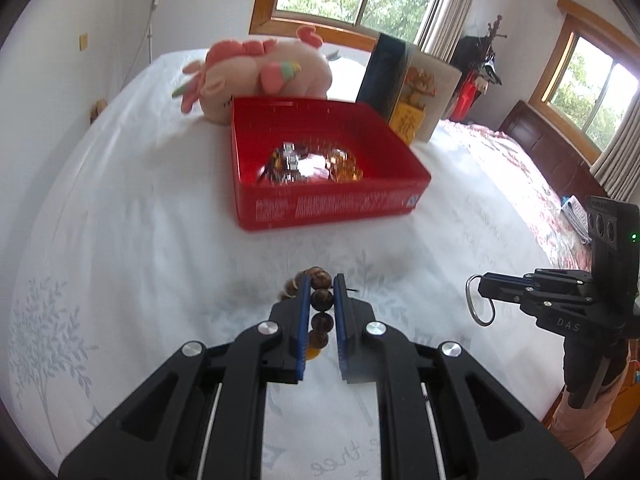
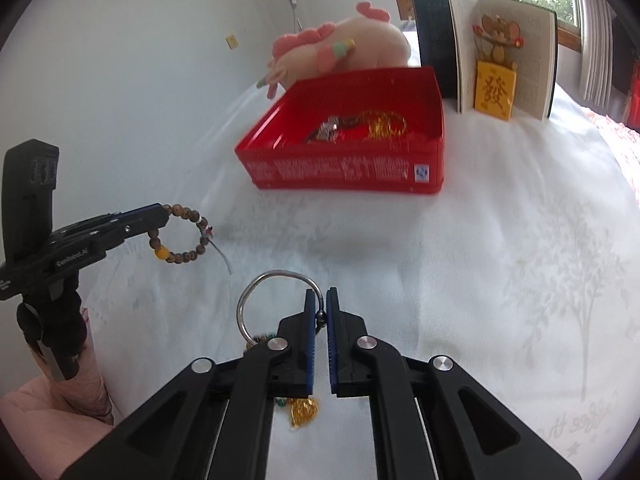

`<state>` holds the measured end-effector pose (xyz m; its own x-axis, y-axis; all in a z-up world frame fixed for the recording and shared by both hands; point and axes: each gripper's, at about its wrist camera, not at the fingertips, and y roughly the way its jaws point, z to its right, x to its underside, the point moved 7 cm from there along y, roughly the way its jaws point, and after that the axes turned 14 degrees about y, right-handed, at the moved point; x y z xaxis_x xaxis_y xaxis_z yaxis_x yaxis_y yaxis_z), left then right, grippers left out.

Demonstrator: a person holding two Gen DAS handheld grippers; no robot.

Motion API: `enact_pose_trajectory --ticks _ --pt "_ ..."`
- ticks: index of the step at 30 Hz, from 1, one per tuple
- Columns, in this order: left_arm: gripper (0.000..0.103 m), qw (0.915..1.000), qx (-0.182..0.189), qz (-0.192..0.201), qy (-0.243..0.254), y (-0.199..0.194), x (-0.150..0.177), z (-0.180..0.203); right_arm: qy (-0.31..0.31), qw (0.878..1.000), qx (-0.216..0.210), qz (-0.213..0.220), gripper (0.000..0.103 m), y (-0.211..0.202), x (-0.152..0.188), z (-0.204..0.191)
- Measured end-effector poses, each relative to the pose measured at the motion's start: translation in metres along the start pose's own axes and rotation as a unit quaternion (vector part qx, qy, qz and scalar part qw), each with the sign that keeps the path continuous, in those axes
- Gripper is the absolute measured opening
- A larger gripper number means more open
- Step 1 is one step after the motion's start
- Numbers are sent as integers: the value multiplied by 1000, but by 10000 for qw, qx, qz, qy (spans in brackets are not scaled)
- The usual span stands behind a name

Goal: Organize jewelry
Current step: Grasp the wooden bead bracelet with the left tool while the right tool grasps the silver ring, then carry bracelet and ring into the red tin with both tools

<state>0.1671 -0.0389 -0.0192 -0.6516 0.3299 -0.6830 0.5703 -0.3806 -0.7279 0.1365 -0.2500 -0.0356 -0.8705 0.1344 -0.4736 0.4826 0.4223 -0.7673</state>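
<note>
Bracelets gripped, both grippers over bed

Left gripper [image 1: 322, 286] clamped on wooden bead bracelet [image 1: 320, 300], beads pinched between blue pads, strand running down between the jaws with one amber bead at the bottom. From right wrist view, same bracelet [image 2: 182, 236] hanging as a loop off left gripper [image 2: 164, 212] at 9 o'clock, clear of the sheet, short cord tail dangling.

Right gripper [image 2: 321, 300] closed tight on silver bangle [image 2: 276, 296], ring arcing out toward 10 o'clock from the pads; gold charm [image 2: 304, 412] and small green beads hanging under the fingers. From left wrist view, right gripper [image 1: 482, 286] at 3 o'clock, bangle [image 1: 478, 300] drooping off its tip.

Red box [image 1: 320, 200] at 12 o'clock on white bedsheet [image 1: 140, 260], lid off, holding gold chain [image 2: 386, 124] and silvery pieces [image 2: 326, 130]. Pink plush toy [image 1: 260, 76] behind box at 11 o'clock, touching or just behind it, hard to tell. Open book [image 2: 500, 52] standing upright at 1 o'clock. Pink sleeve [image 2: 60, 400] under left gripper.
</note>
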Motion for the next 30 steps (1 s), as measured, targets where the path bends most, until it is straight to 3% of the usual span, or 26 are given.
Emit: enact_pose_trajectory --ticks 18,30 --pt "10 9985 -100 535 -25 -4 -104 -21 141 9990 -194 384 5 2 -110 -19" --pt "10 9989 -146 428 -153 52 -146 -41 494 9986 160 128 5 70 -169 -6"
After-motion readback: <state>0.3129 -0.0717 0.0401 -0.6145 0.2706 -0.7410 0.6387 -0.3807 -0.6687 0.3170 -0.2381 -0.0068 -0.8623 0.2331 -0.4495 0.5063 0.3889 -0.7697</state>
